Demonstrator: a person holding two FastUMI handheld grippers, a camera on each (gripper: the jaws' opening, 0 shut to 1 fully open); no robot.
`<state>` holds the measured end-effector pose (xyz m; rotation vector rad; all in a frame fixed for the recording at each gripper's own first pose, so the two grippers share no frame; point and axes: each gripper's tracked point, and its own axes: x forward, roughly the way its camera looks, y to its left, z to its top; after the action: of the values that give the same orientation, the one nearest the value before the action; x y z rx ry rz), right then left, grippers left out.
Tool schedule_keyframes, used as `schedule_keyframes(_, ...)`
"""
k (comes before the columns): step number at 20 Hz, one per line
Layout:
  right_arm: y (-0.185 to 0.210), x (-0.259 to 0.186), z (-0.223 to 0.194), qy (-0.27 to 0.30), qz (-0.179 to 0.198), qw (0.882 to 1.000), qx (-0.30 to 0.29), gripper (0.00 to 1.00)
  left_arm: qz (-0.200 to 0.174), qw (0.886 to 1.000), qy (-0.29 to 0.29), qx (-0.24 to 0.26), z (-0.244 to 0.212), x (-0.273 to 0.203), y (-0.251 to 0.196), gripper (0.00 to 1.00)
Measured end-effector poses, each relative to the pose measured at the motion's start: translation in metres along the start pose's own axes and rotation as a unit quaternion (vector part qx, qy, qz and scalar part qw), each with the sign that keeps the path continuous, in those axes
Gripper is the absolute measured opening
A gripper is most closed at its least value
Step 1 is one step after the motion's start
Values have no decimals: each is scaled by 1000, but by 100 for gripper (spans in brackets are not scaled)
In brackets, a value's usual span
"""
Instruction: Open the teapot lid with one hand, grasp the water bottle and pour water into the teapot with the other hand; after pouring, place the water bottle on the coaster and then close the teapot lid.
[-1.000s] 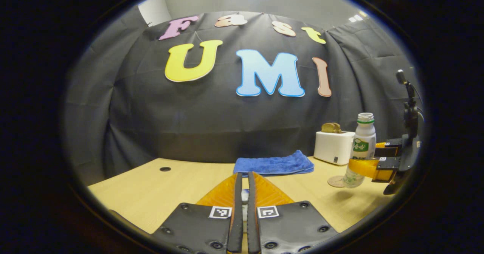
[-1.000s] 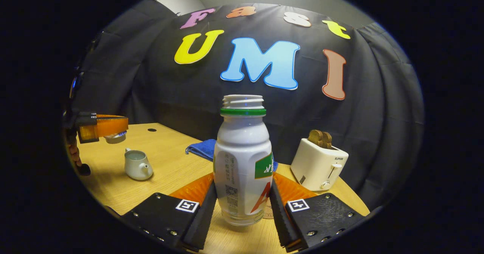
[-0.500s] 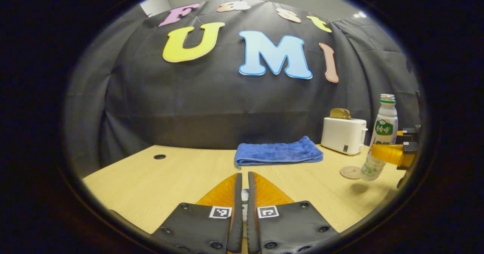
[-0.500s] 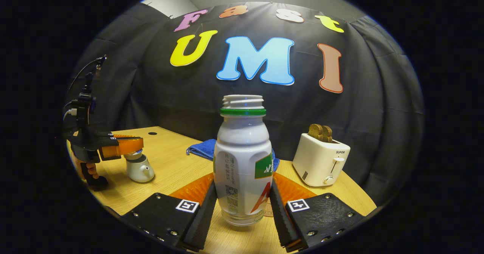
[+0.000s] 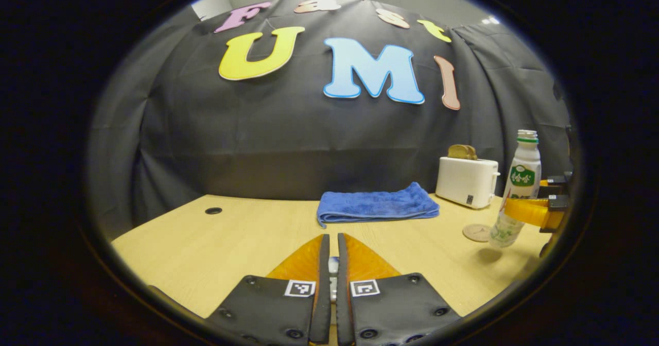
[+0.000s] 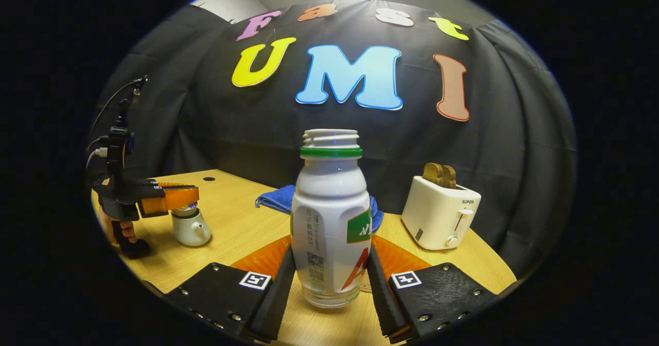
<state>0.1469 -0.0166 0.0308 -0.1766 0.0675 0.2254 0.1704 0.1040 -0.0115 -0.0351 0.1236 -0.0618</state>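
Note:
My right gripper point(image 6: 331, 251) is shut on the white water bottle point(image 6: 331, 217), which is uncapped, upright and has a green neck ring. In the left gripper view the bottle point(image 5: 519, 186) hangs just above the table beside the round coaster point(image 5: 476, 232), still held by the right gripper point(image 5: 517, 209). The pale teapot point(image 6: 191, 230) stands at the left of the table. Over its mouth sits my left gripper point(image 6: 191, 197), its fingers closed on the lid. In its own view the left gripper point(image 5: 330, 239) is shut with a small white piece of the lid between the fingers.
A white toaster point(image 6: 440, 212) with toast in it stands at the back right. A folded blue towel point(image 5: 378, 207) lies against the back wall. A hand point(image 6: 114, 228) holds the left gripper's handle. The wooden table point(image 5: 216, 243) has a small cable hole point(image 5: 213, 210).
The left gripper has come down with the lid from above the teapot onto its mouth. The right gripper with the bottle has hardly moved.

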Motion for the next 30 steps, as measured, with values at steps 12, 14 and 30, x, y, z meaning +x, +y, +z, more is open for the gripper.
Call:
schedule_keyframes(12,3,0,-4,2,8,1000,3,70,-3,1000,3,7,-6,6,-4,11)
schedule_keyframes(14,3,1,-4,3,10,1000,4,70,1,1000,2,8,-9,6,-4,15)
schedule_keyframes(30,-58,28,-6,-27,-82,996,24,70,33,983,-176,44,80,-67,-1,98)
